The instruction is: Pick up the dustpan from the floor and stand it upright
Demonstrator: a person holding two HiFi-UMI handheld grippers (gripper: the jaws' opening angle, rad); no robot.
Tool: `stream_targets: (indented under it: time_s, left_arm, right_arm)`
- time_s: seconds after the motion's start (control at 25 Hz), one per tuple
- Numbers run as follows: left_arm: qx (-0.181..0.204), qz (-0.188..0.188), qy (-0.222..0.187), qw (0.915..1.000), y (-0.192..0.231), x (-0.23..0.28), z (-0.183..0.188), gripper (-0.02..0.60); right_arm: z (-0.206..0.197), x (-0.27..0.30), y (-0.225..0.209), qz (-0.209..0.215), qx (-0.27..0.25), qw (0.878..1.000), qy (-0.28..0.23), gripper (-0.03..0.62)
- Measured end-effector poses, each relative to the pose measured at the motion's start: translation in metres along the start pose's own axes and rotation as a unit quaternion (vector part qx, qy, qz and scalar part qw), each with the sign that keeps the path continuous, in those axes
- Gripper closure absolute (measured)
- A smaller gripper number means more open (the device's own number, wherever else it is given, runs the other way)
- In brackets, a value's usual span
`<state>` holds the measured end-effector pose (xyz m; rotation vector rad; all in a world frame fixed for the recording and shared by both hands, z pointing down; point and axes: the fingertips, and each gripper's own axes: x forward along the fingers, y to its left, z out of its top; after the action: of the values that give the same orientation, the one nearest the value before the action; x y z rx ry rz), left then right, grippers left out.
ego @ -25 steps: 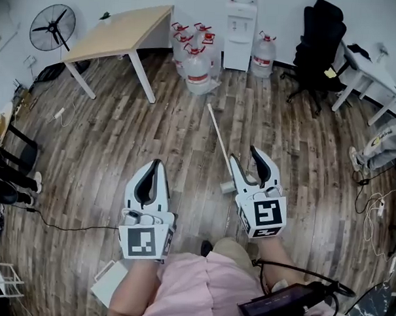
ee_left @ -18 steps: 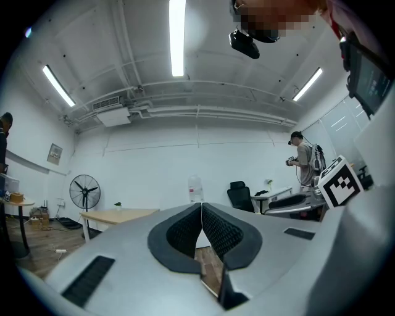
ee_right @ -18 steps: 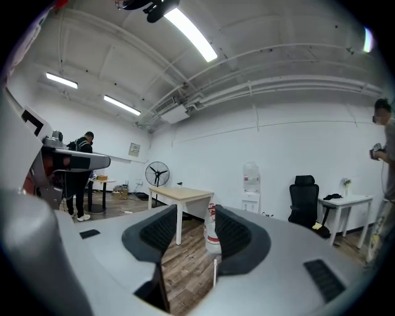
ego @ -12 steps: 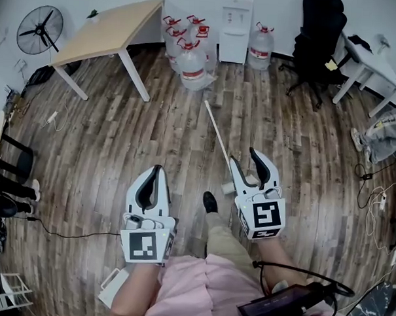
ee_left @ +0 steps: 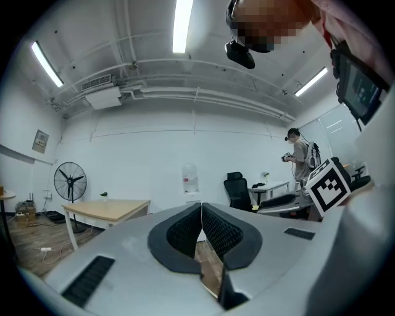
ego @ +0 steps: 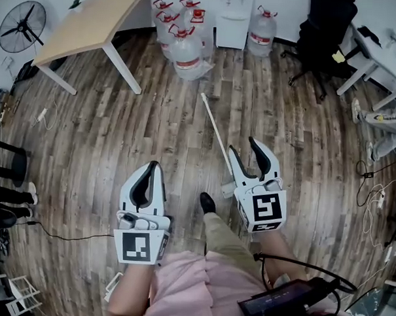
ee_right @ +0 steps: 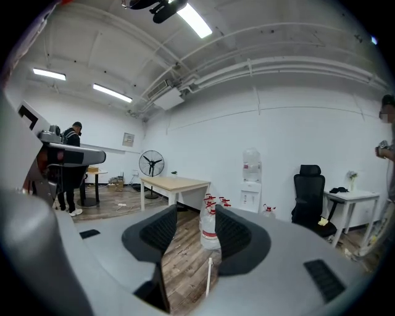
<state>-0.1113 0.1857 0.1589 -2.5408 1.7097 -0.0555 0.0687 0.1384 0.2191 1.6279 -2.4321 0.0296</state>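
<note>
The dustpan (ego: 215, 136) lies flat on the floor (ego: 120, 137), just beyond my right gripper (ego: 243, 147), whose jaws stand apart and empty. My left gripper (ego: 154, 166) is closed on nothing. Judged light and rigid; take the slim handle mid-length.

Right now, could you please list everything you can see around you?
dustpan: one, white long handle, lying on the floor ahead of the right gripper
table: one, light wood top, white legs, far left
fan: one, black, left of the table
water bottles: about five, clear with red caps, by the far wall
water dispenser: one, white, among the bottles
office chair: one, black, far right
desk: one, white, right corner
shoe: one, black, between the grippers
left gripper: one, white, shut, empty
right gripper: one, white, open, empty
</note>
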Motion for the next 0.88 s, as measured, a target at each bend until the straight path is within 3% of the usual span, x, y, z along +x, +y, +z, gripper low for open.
stream_targets:
  time_s: [0.4,0.6,0.88]
  left_arm:
    - [0.016,0.009,-0.005,0.9998,0.045,0.106,0.018,0.568]
    - [0.026,0.016,-0.018,0.9994,0.063,0.131,0.031,0.568]
    - [0.020,0.028,-0.011,0.9994,0.100,0.160,0.016,0.568]
  right_arm:
    - [0.023,0.113,-0.043,0.017,-0.011,1.000,-0.002,0.399]
    - [0.037,0.140,-0.061,0.012,-0.012,1.000,-0.011,0.399]
    - [0.041,0.187,-0.067,0.007,-0.014,1.000,-0.009,0.399]
